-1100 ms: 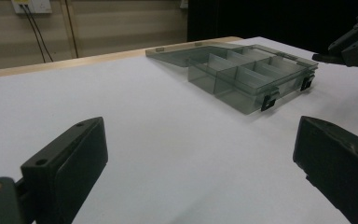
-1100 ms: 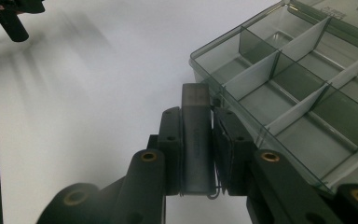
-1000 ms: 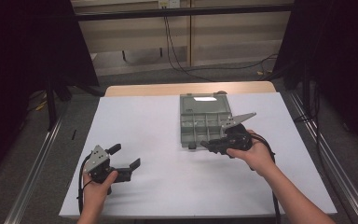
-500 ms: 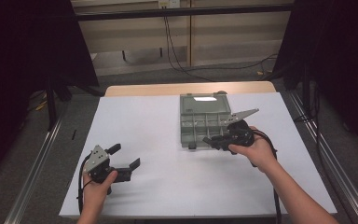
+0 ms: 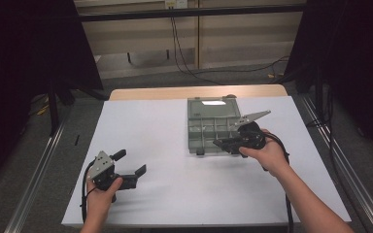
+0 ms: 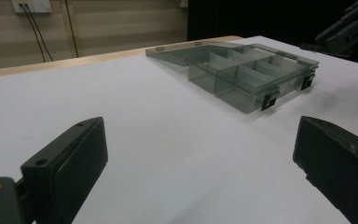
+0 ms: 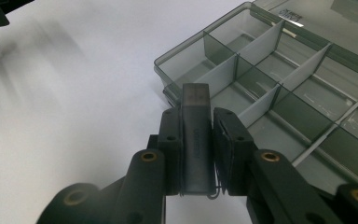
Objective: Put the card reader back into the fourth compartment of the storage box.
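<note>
Two grippers: right [image 7: 196, 154] clenches a grey stick [image 7: 196, 140] over the organizer box [image 7: 279, 79]; left [image 6: 200, 172] released.

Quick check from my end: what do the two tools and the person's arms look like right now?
Both tools are black, with blocky two-jaw heads and brass-coloured pivot screws. The left tool and right tool each carry a grey three-cornered plate on top and trail a black cable. The forearms are bare, no sleeves or gloves.

- The organizer box [image 7: 279, 70] was smoky, see-through plastic, smooth and glossy.
- The small grey stick [image 7: 196, 135] over the box's near edge looked like matt plastic.
- The table [image 5: 175, 141] under the box had a matt white top with a wooden far edge.
- The right gripper [image 7: 196, 154] looked matt black.
</note>
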Demonstrator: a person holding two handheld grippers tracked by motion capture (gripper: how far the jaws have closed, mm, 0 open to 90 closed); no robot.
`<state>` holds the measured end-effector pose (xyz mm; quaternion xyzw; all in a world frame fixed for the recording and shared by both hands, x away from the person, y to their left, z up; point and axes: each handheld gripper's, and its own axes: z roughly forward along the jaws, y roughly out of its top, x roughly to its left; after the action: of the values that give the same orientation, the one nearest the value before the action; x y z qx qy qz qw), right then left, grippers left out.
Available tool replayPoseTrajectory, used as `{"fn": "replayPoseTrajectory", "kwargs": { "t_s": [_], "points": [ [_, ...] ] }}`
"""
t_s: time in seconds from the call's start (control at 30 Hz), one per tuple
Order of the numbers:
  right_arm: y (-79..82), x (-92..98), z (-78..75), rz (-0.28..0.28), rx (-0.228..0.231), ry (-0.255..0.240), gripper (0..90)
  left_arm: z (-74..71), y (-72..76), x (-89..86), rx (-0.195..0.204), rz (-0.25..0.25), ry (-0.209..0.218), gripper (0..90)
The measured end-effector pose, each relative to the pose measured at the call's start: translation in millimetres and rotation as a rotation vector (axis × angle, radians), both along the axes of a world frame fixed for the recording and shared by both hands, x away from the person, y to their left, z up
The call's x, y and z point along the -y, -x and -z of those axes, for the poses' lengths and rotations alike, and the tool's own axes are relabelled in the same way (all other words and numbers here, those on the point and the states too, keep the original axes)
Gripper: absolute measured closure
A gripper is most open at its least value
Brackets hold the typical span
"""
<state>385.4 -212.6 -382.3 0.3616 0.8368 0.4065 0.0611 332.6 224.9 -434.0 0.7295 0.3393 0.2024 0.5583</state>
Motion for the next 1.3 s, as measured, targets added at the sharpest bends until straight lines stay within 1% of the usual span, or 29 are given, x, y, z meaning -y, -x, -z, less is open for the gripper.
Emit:
{"fn": "replayPoseTrajectory", "kwargs": {
  "t_s": [0.13, 0.57, 0.7, 0.97, 1.3],
  "points": [
    [-2.3, 1.4, -0.7, 0.008, 0.003, 0.009, 74.2, -0.1, 0.1, -0.2, 0.002, -0.001, 0.0, 3.2],
    [-10.3, 6.0, -4.9, 0.04, 0.006, 0.013, 74.2, -0.3, 0.0, -0.5, 0.003, -0.001, -0.001, 3.2],
    [-12.5, 7.4, -4.0, 0.048, 0.005, 0.006, 74.2, -0.1, 0.0, -0.3, 0.002, 0.0, 0.0, 3.3],
    [-17.3, 12.3, -3.8, 0.082, 0.003, 0.003, 74.1, -0.1, 0.0, -0.2, 0.002, 0.0, 0.0, 3.2],
    [-22.1, 15.8, -5.0, 0.101, 0.002, 0.023, 74.1, 0.1, -0.1, 0.0, 0.001, 0.0, -0.001, 3.3]
  ]
}}
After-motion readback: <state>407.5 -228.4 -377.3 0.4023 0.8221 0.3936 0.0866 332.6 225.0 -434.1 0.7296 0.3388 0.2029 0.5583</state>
